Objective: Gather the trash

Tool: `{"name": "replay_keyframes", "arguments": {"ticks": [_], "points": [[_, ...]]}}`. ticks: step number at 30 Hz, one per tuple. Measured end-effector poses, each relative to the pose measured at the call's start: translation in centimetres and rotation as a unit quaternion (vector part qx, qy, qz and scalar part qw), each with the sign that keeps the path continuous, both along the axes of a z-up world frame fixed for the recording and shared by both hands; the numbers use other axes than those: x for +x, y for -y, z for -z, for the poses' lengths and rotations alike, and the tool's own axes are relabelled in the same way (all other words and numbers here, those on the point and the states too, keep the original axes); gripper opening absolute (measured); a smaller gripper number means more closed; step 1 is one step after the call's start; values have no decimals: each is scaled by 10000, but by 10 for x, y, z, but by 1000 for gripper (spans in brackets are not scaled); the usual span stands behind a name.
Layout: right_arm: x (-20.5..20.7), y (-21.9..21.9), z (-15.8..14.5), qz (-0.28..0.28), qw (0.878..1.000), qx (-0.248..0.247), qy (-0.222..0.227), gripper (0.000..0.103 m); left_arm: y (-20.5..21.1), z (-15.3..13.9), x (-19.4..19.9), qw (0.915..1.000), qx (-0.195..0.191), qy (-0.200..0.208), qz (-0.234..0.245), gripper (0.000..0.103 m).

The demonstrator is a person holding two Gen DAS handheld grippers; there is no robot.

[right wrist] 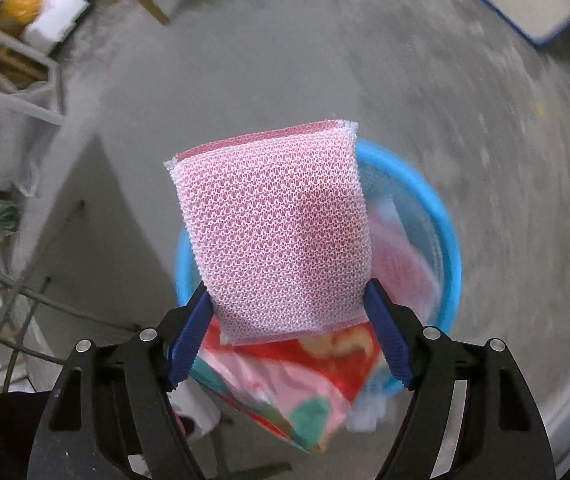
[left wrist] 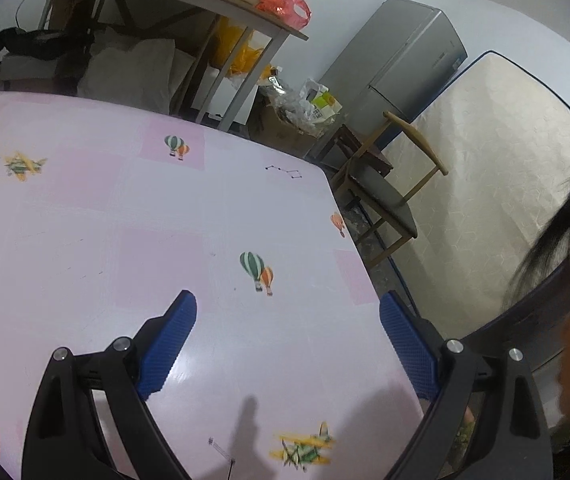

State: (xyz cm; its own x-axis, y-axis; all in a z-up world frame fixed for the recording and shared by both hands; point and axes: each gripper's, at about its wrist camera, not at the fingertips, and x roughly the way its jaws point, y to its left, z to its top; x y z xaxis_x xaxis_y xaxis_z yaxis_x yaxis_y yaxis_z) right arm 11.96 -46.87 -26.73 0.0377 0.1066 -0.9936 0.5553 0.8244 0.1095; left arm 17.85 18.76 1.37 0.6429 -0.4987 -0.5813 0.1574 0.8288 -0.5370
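Above blue bin (right wrist: pixel 451 256), sponge (right wrist: pixel 281 232) between jaws

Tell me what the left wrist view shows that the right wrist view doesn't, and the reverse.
Left wrist only: the pink table with balloon prints, a fridge, a chair, a mattress, and the open, empty left claw.
Right wrist only: the right claw shut on a pink sponge above a blue bin holding wrappers.
Both: blue-padded claw fingers and room clutter.

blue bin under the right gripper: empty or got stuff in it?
Not empty. The blue bin holds colourful wrappers; the pink mesh sponge in the right gripper hides the rest.
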Motion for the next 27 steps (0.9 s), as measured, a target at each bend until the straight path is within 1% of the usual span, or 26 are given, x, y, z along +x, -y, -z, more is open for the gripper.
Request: {"name": "replay_keyframes", "arguments": {"ticks": [2, 4, 6, 8, 10, 12, 13, 17, 19, 21, 23, 24, 25, 27], "points": [[-7, -4, 15, -52, 10000, -6, -73, 74, 0, -6, -13, 9999, 131, 50, -23, 91], [-8, -3, 24, -150, 9997, -156, -144, 77, 3, -11, -28, 9994, 325, 137, -27, 91], [-10, -1, 26, -177, 9990, -361, -211, 80, 7, -13, -41, 9987, 471, 205, 0, 91], [-12, 2, 21, -147, 9986, -488, -124, 80, 14, -16, -61, 9976, 601, 322, 86, 92], [-27, 6, 10, -119, 9980, -624, 9, 82, 21, -17, -75, 9971, 633, 382, 181, 93], [-29, 8, -11, -63, 9974, -681, 219, 82, 30, -16, -92, 9967, 613, 442, 304, 94], [-30, 4, -14, -46, 9971, -690, 303, 82, 32, -16, -97, 9965, 608, 462, 339, 94], [-54, -11, -61, -77, 9927, -883, 816, 83, 54, -14, -122, 9952, 590, 532, 569, 95], [-76, -29, -94, -185, 9871, -1037, 1208, 83, 67, -14, -132, 9942, 637, 559, 670, 95], [-92, -47, -121, -337, 9804, -1187, 1536, 83, 81, -14, -142, 9932, 655, 569, 781, 96], [-113, -87, -163, -622, 9663, -1516, 1984, 87, 94, -13, -151, 9929, 633, 575, 825, 97], [-120, -96, -172, -717, 9603, -1602, 2169, 91, 100, -13, -155, 9928, 626, 582, 834, 97], [-131, -112, -188, -853, 9505, -1709, 2452, 94, 106, -13, -157, 9930, 628, 580, 816, 97], [-154, -140, -213, -1050, 9311, -1837, 2971, 95, 116, -14, -161, 9935, 614, 547, 785, 97]]}}
